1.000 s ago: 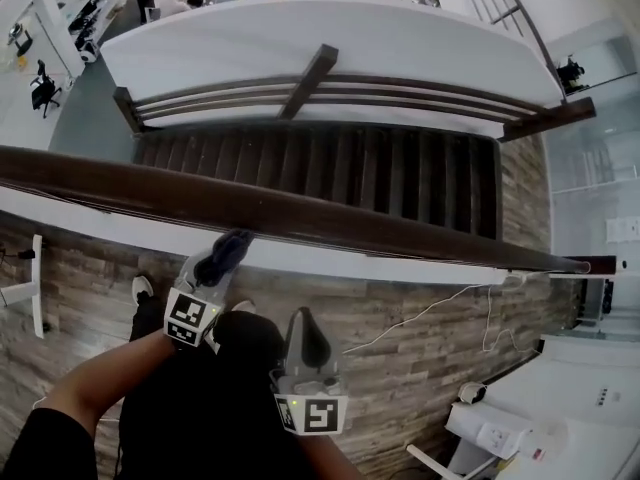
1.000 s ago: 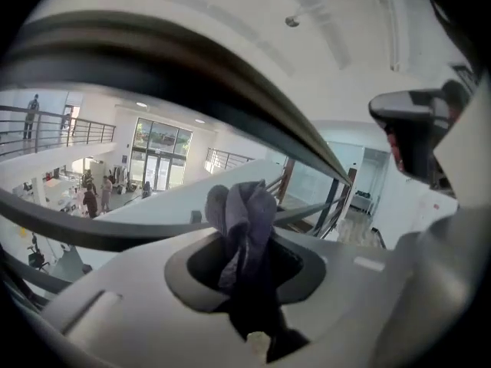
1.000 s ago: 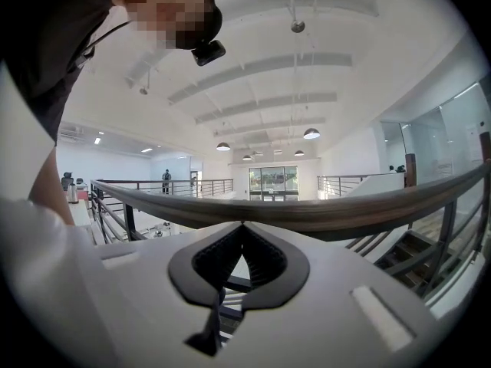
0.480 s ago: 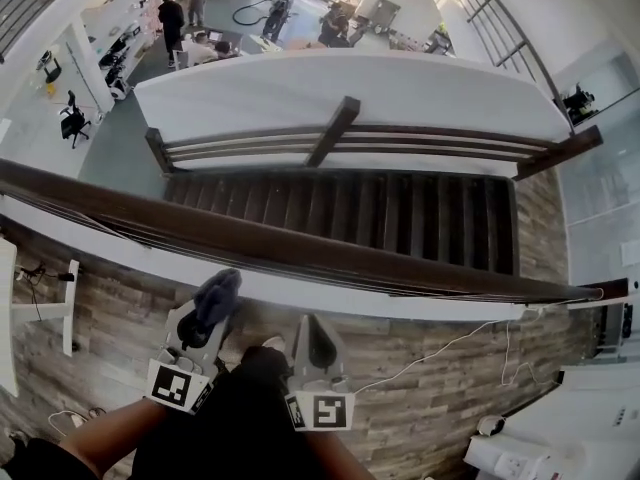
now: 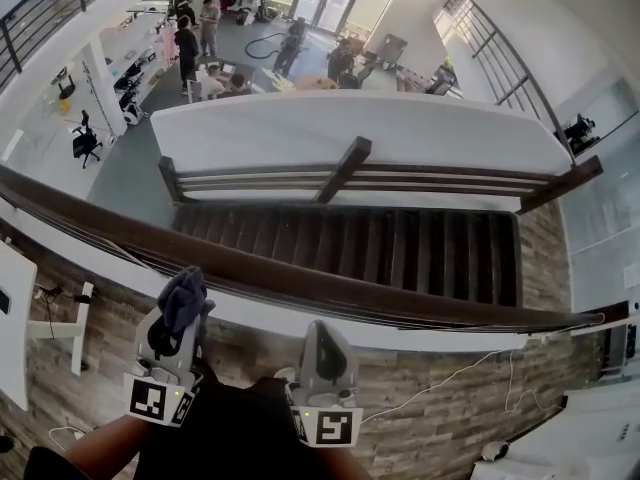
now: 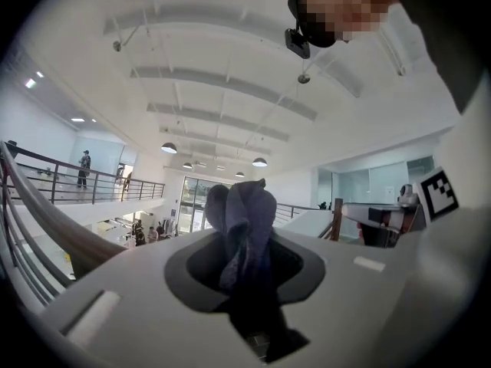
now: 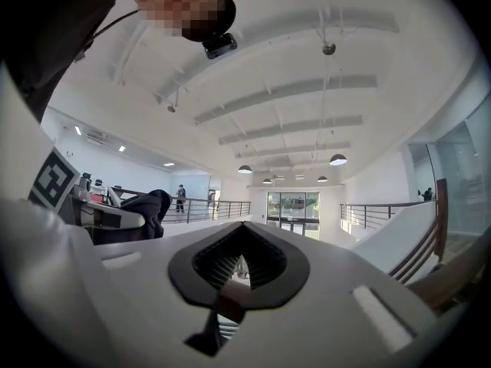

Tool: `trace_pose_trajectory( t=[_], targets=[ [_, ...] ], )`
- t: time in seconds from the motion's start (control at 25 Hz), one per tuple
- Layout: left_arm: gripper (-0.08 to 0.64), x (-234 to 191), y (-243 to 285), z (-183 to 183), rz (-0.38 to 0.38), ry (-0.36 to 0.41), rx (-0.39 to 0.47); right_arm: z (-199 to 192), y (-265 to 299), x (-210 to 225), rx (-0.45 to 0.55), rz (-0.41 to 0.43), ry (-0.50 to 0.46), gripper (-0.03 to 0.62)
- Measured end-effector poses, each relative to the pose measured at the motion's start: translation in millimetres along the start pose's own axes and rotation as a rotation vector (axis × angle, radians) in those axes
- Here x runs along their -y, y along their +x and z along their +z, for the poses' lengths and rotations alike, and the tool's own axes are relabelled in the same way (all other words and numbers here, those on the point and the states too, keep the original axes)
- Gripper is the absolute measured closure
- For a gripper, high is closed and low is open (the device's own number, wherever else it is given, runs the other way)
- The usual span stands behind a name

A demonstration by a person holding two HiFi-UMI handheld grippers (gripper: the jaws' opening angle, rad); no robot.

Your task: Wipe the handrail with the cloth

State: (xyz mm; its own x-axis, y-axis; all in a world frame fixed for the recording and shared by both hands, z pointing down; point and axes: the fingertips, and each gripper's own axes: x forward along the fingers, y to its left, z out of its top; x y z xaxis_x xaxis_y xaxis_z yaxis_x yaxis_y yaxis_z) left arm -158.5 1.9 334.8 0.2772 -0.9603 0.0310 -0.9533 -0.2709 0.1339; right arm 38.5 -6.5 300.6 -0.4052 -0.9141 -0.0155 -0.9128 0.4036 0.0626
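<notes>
The dark wooden handrail runs across the head view from the upper left down to the right. My left gripper is shut on a dark blue cloth bunched between its jaws, just on the near side of the rail. The left gripper view shows the cloth standing up out of the jaws, with the rail to the left. My right gripper is shut and holds nothing, a little short of the rail. Its own view looks past the closed right gripper toward the ceiling.
Beyond the rail a dark staircase drops to a lower floor, where several people stand. A second wooden railing and a white wall lie across the stairwell. A white cable trails on the wood floor at right, and a white desk is at left.
Both grippers sit lower in the head view as the camera lifted. The left gripper with the cloth has shifted left along the near side of the rail.
</notes>
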Motion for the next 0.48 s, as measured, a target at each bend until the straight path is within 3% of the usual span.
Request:
trace_pose_trajectory(
  t=[0.48],
  targets=[
    [0.477,-16,15,10,0.002,-0.017,0.039,-1,24,-16,-0.018,0.002,0.003,0.592]
  ],
)
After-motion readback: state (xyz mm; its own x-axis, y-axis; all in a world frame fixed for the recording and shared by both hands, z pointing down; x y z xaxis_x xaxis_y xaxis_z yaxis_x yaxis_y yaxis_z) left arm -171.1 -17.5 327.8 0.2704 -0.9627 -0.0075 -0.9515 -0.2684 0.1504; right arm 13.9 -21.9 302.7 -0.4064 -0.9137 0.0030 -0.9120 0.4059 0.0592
